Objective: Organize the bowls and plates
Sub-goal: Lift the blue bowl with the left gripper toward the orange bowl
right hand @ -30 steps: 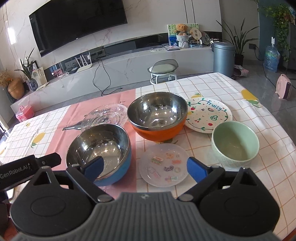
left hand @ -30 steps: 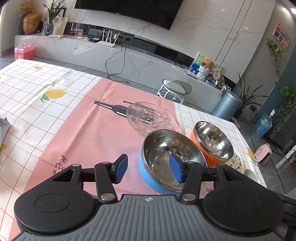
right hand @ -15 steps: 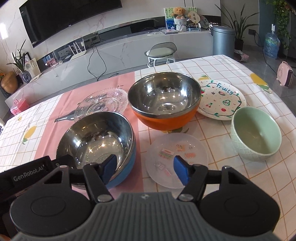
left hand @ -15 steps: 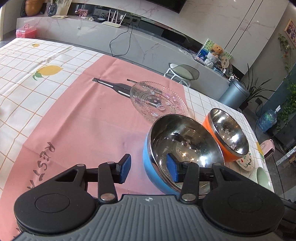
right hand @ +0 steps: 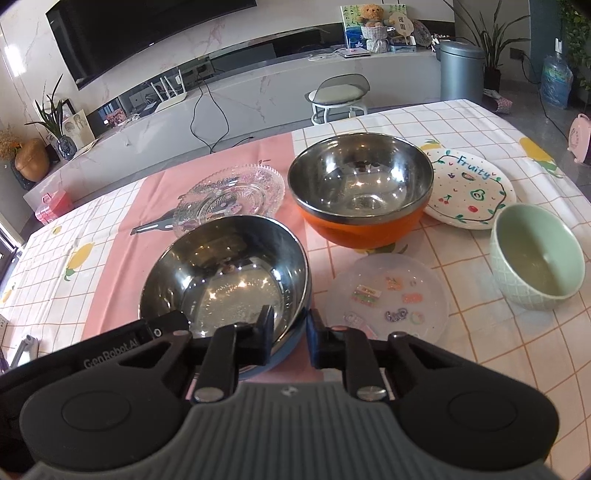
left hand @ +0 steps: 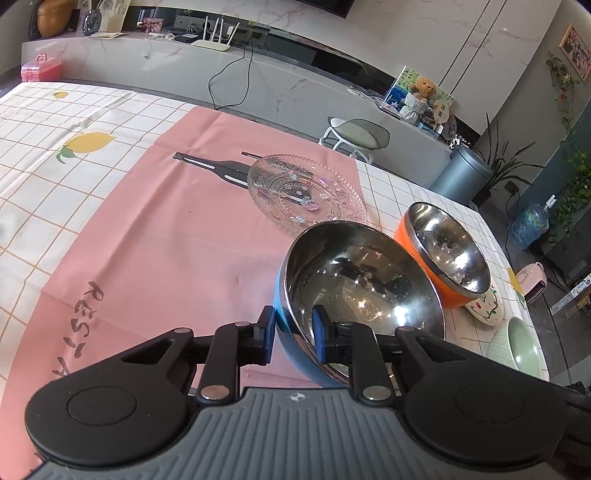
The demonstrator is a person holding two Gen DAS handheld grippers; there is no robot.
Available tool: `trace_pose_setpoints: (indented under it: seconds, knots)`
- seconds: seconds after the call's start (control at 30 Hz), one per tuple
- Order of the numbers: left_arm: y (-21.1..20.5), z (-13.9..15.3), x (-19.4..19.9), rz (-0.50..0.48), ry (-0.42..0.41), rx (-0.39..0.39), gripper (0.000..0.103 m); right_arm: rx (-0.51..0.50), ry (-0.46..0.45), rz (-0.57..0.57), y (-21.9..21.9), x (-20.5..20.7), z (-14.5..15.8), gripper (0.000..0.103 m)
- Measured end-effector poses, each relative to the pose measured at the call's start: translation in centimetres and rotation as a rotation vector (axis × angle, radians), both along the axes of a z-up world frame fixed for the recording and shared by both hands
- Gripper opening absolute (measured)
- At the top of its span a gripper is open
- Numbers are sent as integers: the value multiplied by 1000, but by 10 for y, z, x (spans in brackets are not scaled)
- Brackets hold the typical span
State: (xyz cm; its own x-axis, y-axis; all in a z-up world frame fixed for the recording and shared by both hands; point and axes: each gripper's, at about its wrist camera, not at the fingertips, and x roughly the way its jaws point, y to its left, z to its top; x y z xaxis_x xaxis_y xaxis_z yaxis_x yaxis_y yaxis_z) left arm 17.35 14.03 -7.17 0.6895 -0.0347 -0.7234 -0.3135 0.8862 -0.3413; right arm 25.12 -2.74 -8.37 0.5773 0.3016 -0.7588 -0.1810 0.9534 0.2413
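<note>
The left gripper [left hand: 293, 334] has its two blue pads squeezed on the near rim of the blue bowl [left hand: 354, 291], one pad outside and one inside. The right gripper [right hand: 290, 334] pinches the same bowl [right hand: 225, 280] on its near right rim in the same way. So both tools hold one shiny bowl, which sits near the front of the table on the pink cloth [left hand: 155, 236]. Just behind it on the right is the orange bowl [right hand: 360, 195], very close. Behind it on the left is the glass plate [right hand: 236, 195]. To the right lie the clear sticker plate [right hand: 391, 295], the green bowl [right hand: 537, 258] and the fruit plate [right hand: 469, 192]. I think the bowl may slip, because its metal rim is smooth and the pads grab only a thin edge. If one tool lifts faster than the other, the bowl may tip and bump the orange bowl or the glass plate. The table has a checked cloth with lemons [left hand: 86, 144]. Far behind are a long grey shelf [right hand: 258, 88], a big dark screen [right hand: 147, 33], a stool [right hand: 340, 96] and a bin [right hand: 461, 70].
</note>
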Motion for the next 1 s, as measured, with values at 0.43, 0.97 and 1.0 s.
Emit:
trace_pose_setpoints:
  seconds: [0.43,0.97,1.0]
  knots:
    - [-15,33,-56,9,-23,24,22,64,-3,13,-21,-54,25,16]
    - [-37,30,-112,-16,3,45,22,136,87,-4,-57,-117,18,15]
    - [-38,29,-113,-16,4,50,22,134,86,-3,-58,-119,18,15]
